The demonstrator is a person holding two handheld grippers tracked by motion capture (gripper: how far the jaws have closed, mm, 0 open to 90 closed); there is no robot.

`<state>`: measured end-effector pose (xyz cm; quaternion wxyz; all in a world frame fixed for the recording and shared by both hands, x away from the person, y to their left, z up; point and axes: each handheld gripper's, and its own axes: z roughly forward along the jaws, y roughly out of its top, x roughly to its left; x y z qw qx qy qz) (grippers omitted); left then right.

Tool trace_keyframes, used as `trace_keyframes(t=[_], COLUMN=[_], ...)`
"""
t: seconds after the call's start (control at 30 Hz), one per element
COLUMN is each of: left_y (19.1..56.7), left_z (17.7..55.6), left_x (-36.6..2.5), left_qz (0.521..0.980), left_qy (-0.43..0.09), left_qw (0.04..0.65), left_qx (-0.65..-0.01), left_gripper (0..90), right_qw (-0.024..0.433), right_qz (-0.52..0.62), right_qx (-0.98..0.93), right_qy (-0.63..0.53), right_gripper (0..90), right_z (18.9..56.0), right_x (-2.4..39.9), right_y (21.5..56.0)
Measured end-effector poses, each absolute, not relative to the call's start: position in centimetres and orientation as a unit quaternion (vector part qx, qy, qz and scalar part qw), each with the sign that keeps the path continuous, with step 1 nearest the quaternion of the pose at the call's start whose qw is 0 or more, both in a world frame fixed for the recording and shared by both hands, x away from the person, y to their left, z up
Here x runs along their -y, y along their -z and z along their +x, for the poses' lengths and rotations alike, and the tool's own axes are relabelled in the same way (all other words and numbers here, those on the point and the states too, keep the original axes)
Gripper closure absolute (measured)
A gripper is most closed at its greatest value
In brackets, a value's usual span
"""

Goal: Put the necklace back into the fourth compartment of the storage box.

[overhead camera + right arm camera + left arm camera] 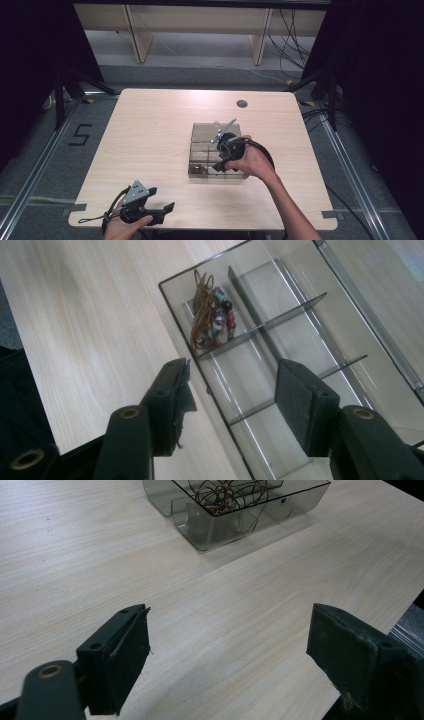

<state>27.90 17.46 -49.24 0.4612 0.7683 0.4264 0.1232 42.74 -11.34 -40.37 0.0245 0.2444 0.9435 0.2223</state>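
Beads on brown cord [212, 315] lie bunched in an end part of the clear box [295, 340] on the table [150, 130]. Above the box, the right gripper [232, 390] is half open and empty. Near the table edge, the left gripper [227, 645] is wide open, empty too.

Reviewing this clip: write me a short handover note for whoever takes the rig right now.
Left gripper: open, holding nothing, low over the table's near left edge.
Right gripper: open, holding nothing, over the clear divided organizer box at mid-table, one jaw outside its wall.
Beaded bracelet: lying in an end compartment of the box; the other compartments look unfilled.
Done: bracelet appears placed.
Left: probably just withdraw the right gripper; confirm nothing else needs sorting.
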Motion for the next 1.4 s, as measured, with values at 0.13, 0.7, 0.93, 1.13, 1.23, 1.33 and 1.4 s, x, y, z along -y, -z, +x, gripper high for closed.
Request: trace_keyframes(t=[0.13,0.7,0.93,1.13,1.23,1.33,1.4], left_y=[49.4,49.4,49.4,49.4,49.4,49.4,49.4], left_z=[28.0,28.0,28.0,28.0,28.0,28.0,28.0], left_x=[-17.4,-17.5,-17.4,-17.5,-17.4,-17.5,-17.4], left_qz=[0.768,0.77,0.77,0.768,0.77,0.772,0.768], left_qy=[-0.12,-0.119,-0.12,-0.119,-0.119,-0.119,-0.119], left_qw=[0.465,0.462,0.462,0.464,0.463,0.461,0.464], left_qx=[-0.422,-0.423,-0.424,-0.424,-0.423,-0.421,-0.424], left_gripper=[16.6,16.6,16.6,16.6,16.6,16.6,16.6], right_qw=[0.022,0.045,0.048,0.046,0.052,0.055,0.055], right_qz=[0.24,0.272,0.267,0.279,0.275,0.275,0.278], right_qx=[-0.944,-0.925,-0.924,-0.92,-0.92,-0.918,-0.917], right_qy=[-0.226,-0.261,-0.268,-0.271,-0.274,-0.28,-0.281], right_gripper=[46.9,26.5,26.5,26.4,26.3,26.3,26.2], right_z=[42.3,40.6,40.1,39.7,39.6,39.5,39.4], right_x=[11.6,13.5,14.2,14.5,14.8,15.1,15.3], right_y=[40.5,40.3,40.5,40.5,40.5,40.7,40.7])
